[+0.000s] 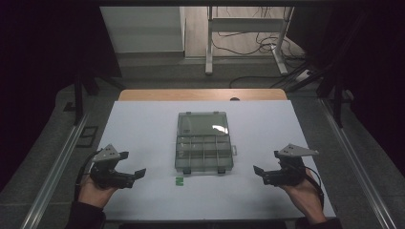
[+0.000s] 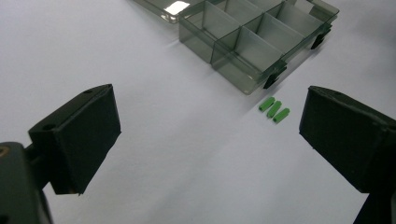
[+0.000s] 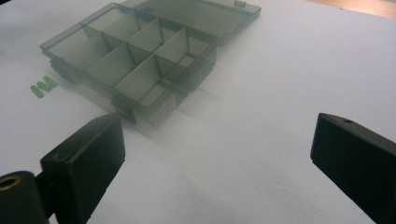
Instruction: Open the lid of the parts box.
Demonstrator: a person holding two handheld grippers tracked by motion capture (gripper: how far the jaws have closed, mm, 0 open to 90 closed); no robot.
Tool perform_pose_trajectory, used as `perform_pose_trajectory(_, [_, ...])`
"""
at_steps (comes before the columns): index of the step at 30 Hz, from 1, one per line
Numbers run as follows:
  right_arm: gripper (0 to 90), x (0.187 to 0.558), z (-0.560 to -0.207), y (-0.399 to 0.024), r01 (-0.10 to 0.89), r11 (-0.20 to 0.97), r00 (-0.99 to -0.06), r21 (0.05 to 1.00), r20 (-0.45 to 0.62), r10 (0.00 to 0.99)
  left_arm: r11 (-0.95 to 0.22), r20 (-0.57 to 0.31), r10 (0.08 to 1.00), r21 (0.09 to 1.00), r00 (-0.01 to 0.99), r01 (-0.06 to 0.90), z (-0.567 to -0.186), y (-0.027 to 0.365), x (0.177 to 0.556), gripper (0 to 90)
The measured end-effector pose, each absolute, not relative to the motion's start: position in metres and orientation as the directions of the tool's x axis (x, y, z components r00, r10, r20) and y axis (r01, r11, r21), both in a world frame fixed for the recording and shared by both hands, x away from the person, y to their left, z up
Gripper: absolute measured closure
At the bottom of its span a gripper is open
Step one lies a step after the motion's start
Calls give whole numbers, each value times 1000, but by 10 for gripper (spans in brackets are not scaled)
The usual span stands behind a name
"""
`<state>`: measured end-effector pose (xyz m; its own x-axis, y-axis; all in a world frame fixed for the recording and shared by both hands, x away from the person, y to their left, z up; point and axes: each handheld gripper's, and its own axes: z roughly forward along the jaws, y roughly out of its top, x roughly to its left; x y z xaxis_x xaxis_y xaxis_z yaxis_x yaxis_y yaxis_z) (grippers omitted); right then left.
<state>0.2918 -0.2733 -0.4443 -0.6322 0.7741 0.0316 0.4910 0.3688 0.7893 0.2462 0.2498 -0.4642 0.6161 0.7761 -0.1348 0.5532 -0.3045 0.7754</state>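
A clear box (image 1: 204,142) lies open mid-tabletop (image 1: 267,195), lid flat behind its compartments. Three green pegs (image 1: 179,181) lie side by side just in front of its near left corner. The left gripper (image 1: 129,168) rests left of the box, jaws wide apart with nothing between them. The right gripper (image 1: 266,164) rests to the right, jaws equally wide and empty. Both point inward toward the box
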Motion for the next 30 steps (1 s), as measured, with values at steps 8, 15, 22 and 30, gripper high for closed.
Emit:
perform_pose_trajectory(8, [16, 282, -447, -286, 500, 366, -615, 785, 24, 788, -314, -117, 781, 776, 614, 548, -465, 252, 242, 51])
perform_pose_trajectory(15, [4, 277, -451, -296, 510, 375, -602, 774, 9, 799, -303, -133, 782, 773, 609, 557, -467, 255, 236, 42])
perform_pose_trajectory(22, [0, 275, -455, -299, 521, 395, -601, 757, -3, 799, -307, -133, 782, 768, 609, 562, -468, 256, 233, 34])
perform_pose_trajectory(30, [0, 275, -459, -298, 525, 423, -610, 738, -20, 792, -307, -131, 787, 765, 603, 567, -469, 257, 231, 27])
